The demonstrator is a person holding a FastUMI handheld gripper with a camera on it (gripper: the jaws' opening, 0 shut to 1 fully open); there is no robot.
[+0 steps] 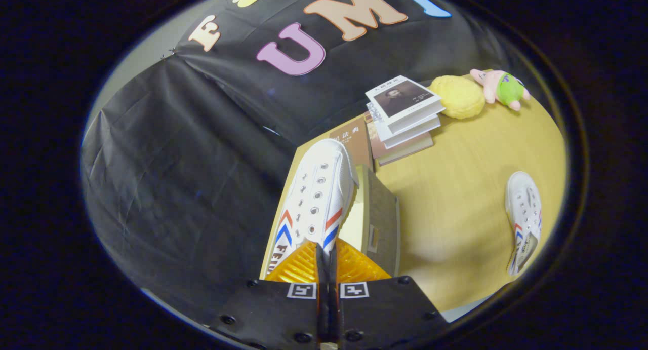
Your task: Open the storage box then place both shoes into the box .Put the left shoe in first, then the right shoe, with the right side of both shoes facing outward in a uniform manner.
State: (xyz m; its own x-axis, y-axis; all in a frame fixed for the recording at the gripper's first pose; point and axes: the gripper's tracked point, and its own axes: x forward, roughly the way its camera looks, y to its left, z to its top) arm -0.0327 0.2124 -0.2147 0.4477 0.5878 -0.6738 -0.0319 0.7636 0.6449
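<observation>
My gripper (327, 254) is shut on a white canvas shoe (316, 198) with red and blue stripes, pinching its heel collar. The shoe hangs in the air, toe pointing away from me, above the open storage box (382, 223), a grey-brown box whose pale inside shows just right of the shoe. A second matching white shoe (524, 221) lies on the yellow wooden table (455, 188), well off to the right of the box and of my fingers.
Beyond the box lies a stack of books (405, 117), with a brown book (354, 140) beside it. A yellow plush (457, 96) and a pink and green plush toy (501, 88) sit at the table's far side. The table's edge runs under the held shoe.
</observation>
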